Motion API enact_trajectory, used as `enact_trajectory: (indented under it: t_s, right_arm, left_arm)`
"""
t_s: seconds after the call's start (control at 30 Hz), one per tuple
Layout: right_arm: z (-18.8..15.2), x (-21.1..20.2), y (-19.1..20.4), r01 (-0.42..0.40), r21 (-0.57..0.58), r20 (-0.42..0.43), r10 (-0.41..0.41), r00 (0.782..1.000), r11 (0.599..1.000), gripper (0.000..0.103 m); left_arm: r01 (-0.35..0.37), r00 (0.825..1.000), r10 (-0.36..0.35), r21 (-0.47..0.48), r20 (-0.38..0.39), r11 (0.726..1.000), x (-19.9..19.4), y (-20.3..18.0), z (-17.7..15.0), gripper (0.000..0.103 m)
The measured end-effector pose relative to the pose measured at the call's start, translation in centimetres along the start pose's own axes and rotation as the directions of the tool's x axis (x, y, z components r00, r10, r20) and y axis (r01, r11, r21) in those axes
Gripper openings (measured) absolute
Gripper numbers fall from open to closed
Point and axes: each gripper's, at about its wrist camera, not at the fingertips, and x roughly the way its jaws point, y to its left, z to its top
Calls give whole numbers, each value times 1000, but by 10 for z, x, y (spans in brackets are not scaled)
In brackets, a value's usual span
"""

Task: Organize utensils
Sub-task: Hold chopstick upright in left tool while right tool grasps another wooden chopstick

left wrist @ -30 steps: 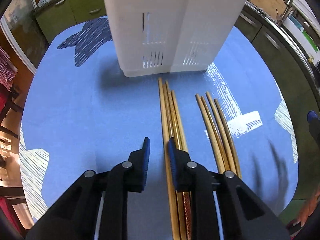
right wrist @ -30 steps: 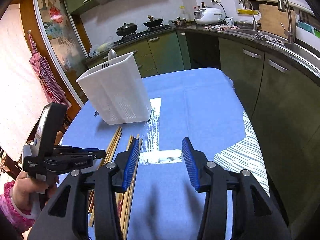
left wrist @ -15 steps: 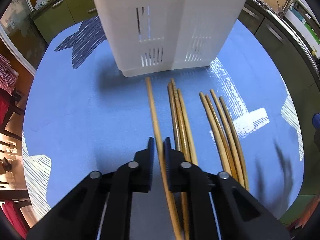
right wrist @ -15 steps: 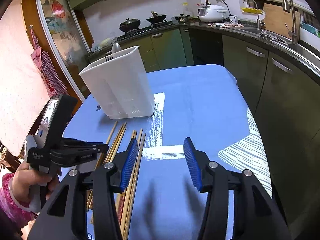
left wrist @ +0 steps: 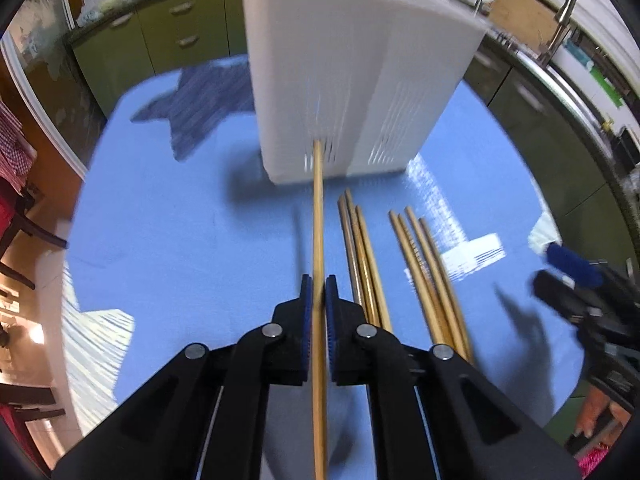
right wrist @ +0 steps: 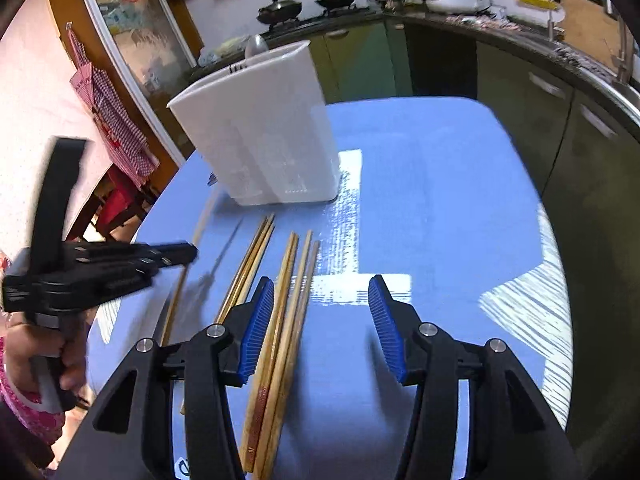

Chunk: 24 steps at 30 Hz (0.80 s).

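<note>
My left gripper (left wrist: 319, 294) is shut on one wooden chopstick (left wrist: 318, 216) and holds it lifted off the table, its tip pointing at the base of the white utensil holder (left wrist: 356, 76). Several more chopsticks (left wrist: 404, 268) lie in two bunches on the blue tablecloth to its right. In the right wrist view the left gripper (right wrist: 188, 252) shows at the left with the chopstick (right wrist: 202, 220). My right gripper (right wrist: 322, 326) is open and empty above the near ends of the lying chopsticks (right wrist: 280, 300). The white holder (right wrist: 260, 132) stands beyond them.
The blue tablecloth (right wrist: 440, 200) with white patches covers a round table. Green kitchen cabinets (right wrist: 560, 128) and a counter run behind and to the right. A spoon handle (right wrist: 256, 46) pokes out of the holder. Chairs (left wrist: 16, 216) stand at the left.
My left gripper closed on one chopstick, drew it left away from its bunch and raised it off the cloth. My right gripper stayed open and drifted slightly.
</note>
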Motion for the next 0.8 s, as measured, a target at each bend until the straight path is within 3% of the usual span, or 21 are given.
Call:
enact_trajectory:
  t_s: [0.23, 0.33, 0.4, 0.7, 0.8]
  right_arm:
    - [11, 37, 8, -54, -1, -130, 53, 990, 999, 49]
    - [13, 53, 14, -11, -23, -157, 8, 987, 1000, 46]
    - [14, 61, 15, 11, -24, -174, -15, 985, 1000, 39]
    - [10, 83, 21, 62, -58, -224, -74, 972, 996, 23]
    - [9, 86, 22, 74, -66, -230, -87, 969, 995, 23]
  left_arm:
    - [10, 990, -11, 9, 140, 1000, -65, 4, -2, 6]
    - [20, 984, -22, 12, 178, 1000, -86, 3, -7, 6]
    - [32, 981, -34, 13, 193, 999, -96, 4, -10, 6]
    - [48, 974, -55, 38, 221, 998, -107, 0, -17, 6]
    - [51, 972, -59, 41, 228, 998, -109, -1, -17, 6]
